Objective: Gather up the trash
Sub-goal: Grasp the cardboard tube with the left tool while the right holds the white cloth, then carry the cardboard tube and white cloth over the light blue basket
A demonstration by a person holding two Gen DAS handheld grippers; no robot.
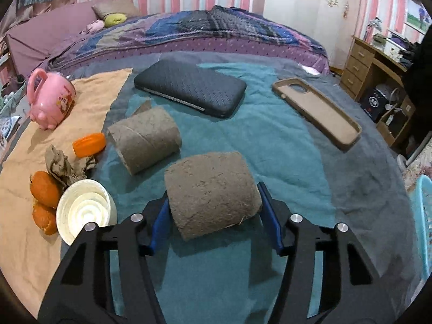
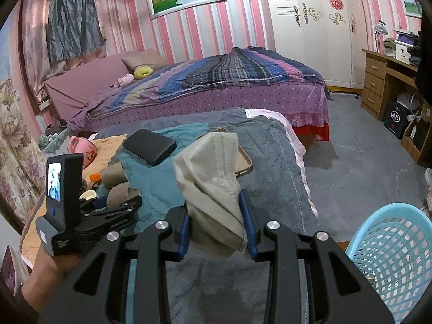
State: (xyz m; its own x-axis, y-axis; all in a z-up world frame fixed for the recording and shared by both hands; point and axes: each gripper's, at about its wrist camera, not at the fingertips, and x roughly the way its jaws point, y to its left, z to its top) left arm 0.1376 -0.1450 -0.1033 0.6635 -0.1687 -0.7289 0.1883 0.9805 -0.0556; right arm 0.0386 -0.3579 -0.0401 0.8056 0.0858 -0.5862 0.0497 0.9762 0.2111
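Pink mug (image 1: pixel 50 98) is sitting on the tan cloth (image 1: pixel 94 94), black case (image 1: pixel 190 90) and phone cover (image 1: pixel 317 113) are lying on the teal towel (image 1: pixel 283 148).

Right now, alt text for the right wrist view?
The right gripper holds a crumpled grey face mask between its jaws above a grey blanket, with a light blue plastic mesh basket at lower right. To the left, the left gripper reaches a brown cardboard tube.
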